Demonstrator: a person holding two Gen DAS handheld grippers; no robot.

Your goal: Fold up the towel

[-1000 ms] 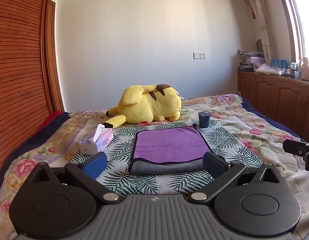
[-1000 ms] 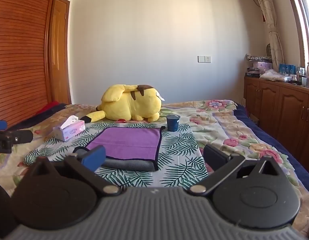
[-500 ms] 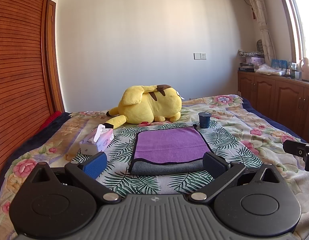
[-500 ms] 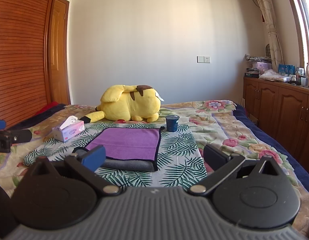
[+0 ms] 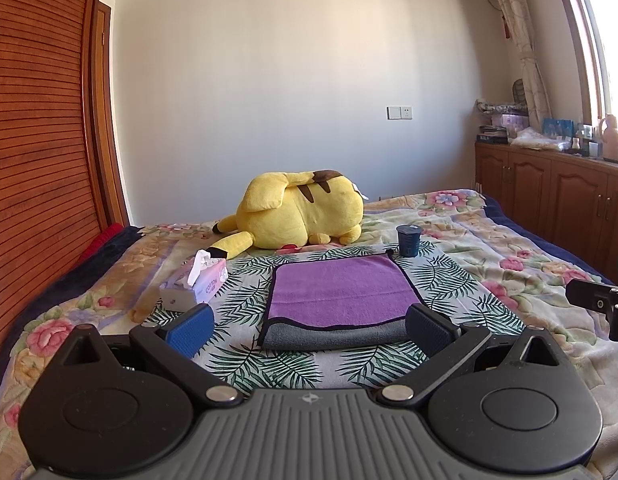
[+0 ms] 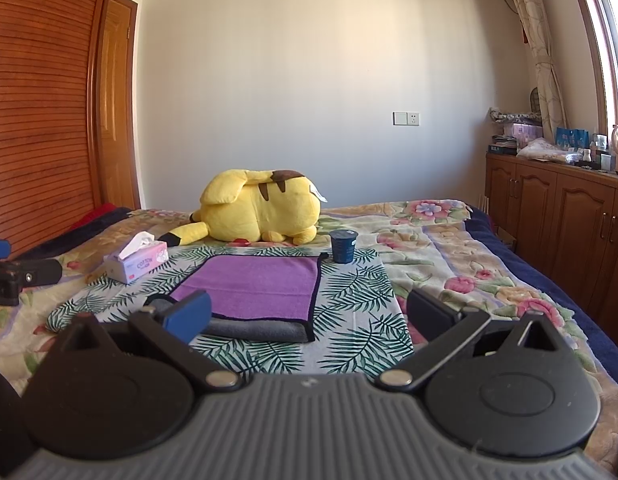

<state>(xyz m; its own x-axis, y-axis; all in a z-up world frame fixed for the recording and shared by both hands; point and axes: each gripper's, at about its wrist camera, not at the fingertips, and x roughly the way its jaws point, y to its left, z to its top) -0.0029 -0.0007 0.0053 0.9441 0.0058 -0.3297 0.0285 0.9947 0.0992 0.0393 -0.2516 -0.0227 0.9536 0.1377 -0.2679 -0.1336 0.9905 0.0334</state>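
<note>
A purple towel (image 5: 341,290) with a grey underside and dark trim lies folded flat on a palm-leaf cloth (image 5: 245,300) on the bed; it also shows in the right wrist view (image 6: 257,286). My left gripper (image 5: 309,326) is open and empty, held just short of the towel's near grey edge. My right gripper (image 6: 307,318) is open and empty, near the towel's near right corner. Each gripper's side shows at the edge of the other's view.
A yellow plush toy (image 5: 301,210) lies behind the towel. A dark blue cup (image 5: 408,240) stands at the towel's far right corner. A tissue box (image 5: 195,282) sits to the left. Wooden cabinets (image 6: 561,216) line the right wall, a wooden wardrobe (image 5: 37,140) the left.
Both views have tilted up very slightly. The towel and the other objects have not moved, and both grippers stay open.
</note>
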